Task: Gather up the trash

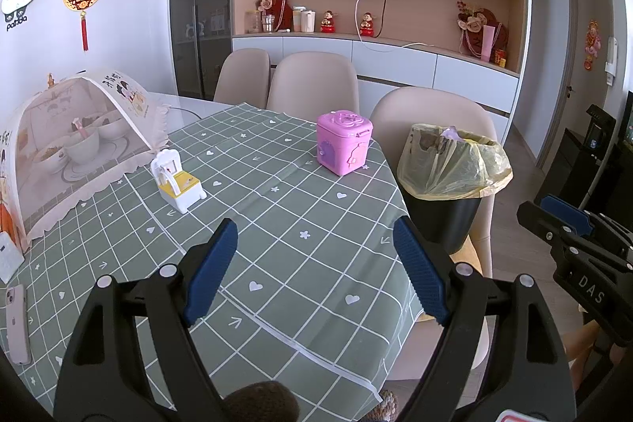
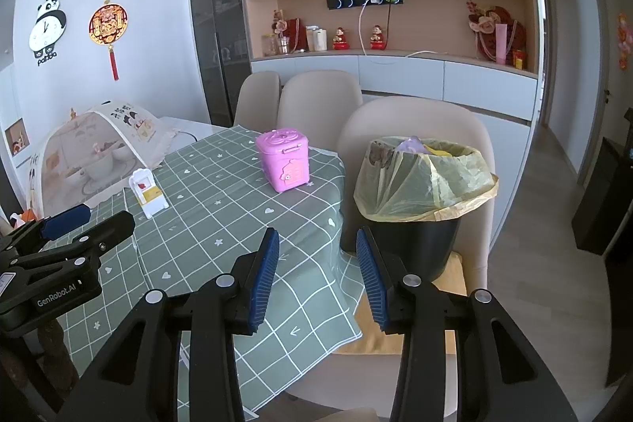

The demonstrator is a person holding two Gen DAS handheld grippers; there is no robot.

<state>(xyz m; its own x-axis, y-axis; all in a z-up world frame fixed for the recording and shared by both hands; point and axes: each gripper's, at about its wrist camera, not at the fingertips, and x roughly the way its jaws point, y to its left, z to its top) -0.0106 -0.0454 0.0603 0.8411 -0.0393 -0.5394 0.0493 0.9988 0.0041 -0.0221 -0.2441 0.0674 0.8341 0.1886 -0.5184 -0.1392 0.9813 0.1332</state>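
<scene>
Left wrist view: left gripper (image 1: pixel 314 277) and right gripper (image 2: pixel 317 279) both spread and empty beside the black bin (image 1: pixel 441 216) on a chair, its thin yellow bag (image 1: pixel 455 165), likely light, soft, tearable, best pinched at the folded rim.

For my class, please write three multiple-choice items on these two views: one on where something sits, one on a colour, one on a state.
1. Where does the trash bin stand?
A. on a chair beside the table
B. on the tablecloth
C. on a shelf

2. What colour is the box on the tablecloth?
A. blue
B. pink
C. red

3. How is the left gripper?
A. shut on trash
B. open, empty
C. shut, empty

Answers: 1 A, its base rests on a chair seat; 2 B, pink sides and lid; 3 B, fingers apart, nothing between.
</scene>
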